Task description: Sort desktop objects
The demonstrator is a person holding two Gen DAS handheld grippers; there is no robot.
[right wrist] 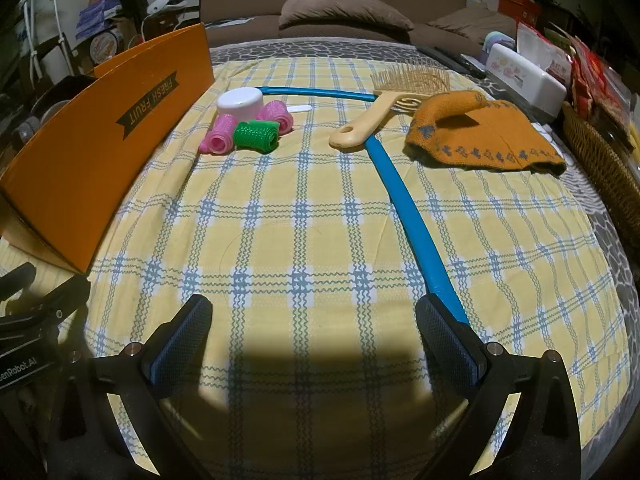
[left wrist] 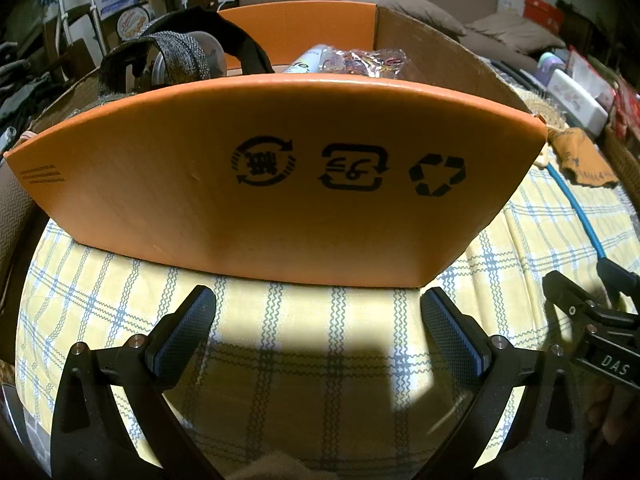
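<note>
The orange box [left wrist: 280, 176] is standing just ahead of my left gripper [left wrist: 318, 312], its printed wall facing my fingertips. My left gripper is hovering low over the yellow plaid cloth [left wrist: 304, 320], fingers spread wide, holding nothing. My right gripper [right wrist: 314, 320] is hovering likewise, wide and empty. Far ahead of it are lying pink and green rollers [right wrist: 244, 128], a comb [right wrist: 376, 118] with its handle pointing toward me, and an orange cloth [right wrist: 484, 132]. A blue strip [right wrist: 404, 196] is running lengthwise toward my right finger [right wrist: 444, 336].
</note>
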